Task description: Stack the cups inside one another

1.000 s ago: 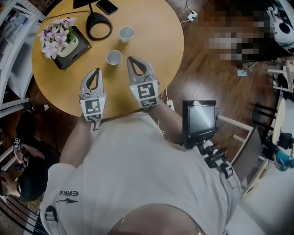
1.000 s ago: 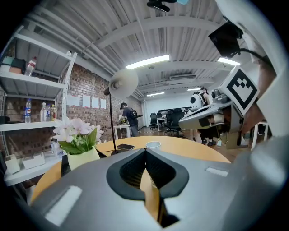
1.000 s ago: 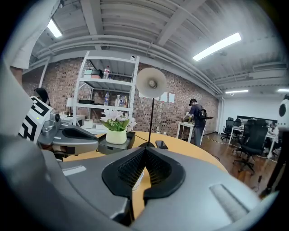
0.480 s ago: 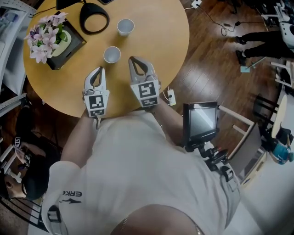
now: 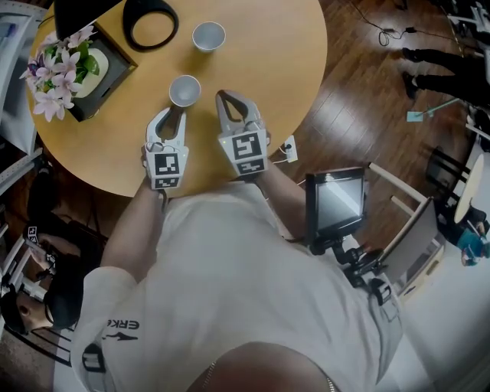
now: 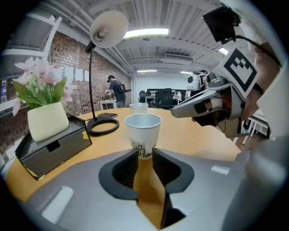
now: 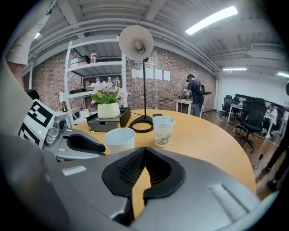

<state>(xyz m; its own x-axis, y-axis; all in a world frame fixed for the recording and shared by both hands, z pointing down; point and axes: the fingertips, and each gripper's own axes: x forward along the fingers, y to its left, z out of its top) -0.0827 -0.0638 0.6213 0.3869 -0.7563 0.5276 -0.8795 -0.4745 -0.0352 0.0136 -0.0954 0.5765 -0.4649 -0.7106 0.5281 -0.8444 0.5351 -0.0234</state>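
- The left gripper (image 5: 174, 114) sits over the near edge of the round wooden table (image 5: 268, 84). It points forward and a bit down.
- Its jaws have just been opening. They are a little bit apart, with nothing between them.
- The near paper cup (image 5: 184, 90) stands upright just in front of the left gripper's tips. In the left gripper view this cup (image 6: 142, 134) sits right past the gap between the jaws.
- The right gripper (image 5: 228, 98) is close beside the left one and points the same way. Its jaws are closed tight and hold nothing (image 7: 143, 152).
- The near paper cup is just to the left of the right gripper's tips.
- The far paper cup (image 5: 208, 36) stands upright further back, well apart from both grippers.
- The black ring of the lamp base (image 5: 149, 13) and the flower box (image 5: 73, 65) sit to the left and further back.
- The table is bare to the right of the cups, out to its round edge.
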